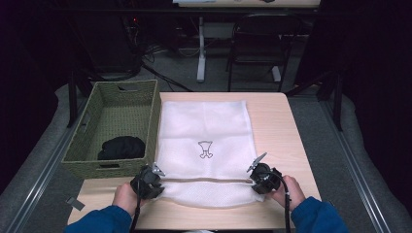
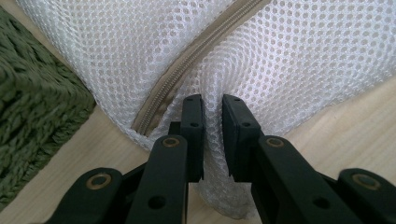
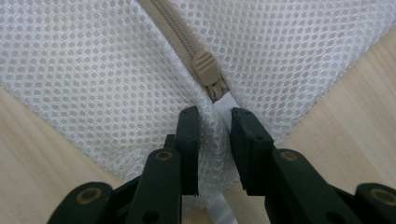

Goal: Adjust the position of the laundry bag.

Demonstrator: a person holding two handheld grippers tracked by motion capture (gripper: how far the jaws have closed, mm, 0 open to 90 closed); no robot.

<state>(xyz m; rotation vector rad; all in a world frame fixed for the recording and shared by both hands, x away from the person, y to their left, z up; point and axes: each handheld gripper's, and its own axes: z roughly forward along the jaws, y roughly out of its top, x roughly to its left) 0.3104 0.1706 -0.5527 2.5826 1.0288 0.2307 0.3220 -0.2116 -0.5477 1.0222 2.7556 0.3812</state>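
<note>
Mesh laundry bag (image 1: pixel 204 145), white with a beige zipper (image 1: pixel 206 180), lies flat down the middle of a pale wooden table (image 1: pixel 286 141), its long axis running from 12 to 6 o'clock in the high view. The zipper crosses the near end at right angles, from 9 to 3 o'clock, and is stretched straight between two hand-held tools. At the 9 o'clock end the left gripper (image 1: pixel 154 180) has its jaws pinched on a fold of mesh just beside the closed end of the zip, as the left gripper view shows (image 2: pixel 212 121). At the 3 o'clock end the right gripper (image 1: pixel 255 178) is clamped on mesh and a white tab directly below the zipper pull (image 3: pixel 206 68), which sits at 12 o'clock from its jaws in the right gripper view (image 3: pixel 214 123). That is the relation the coming move appears to turn on: the pull lies at the right hand's end, so the right gripper is the nearer tool, and the slider would have to travel along the zip line toward the left gripper, which would anchor the far end. A green woven basket (image 1: pixel 116 127) stands touching the bag's left edge at 10 o'clock, with a dark garment (image 1: pixel 122 147) bundled in its near part.
</note>
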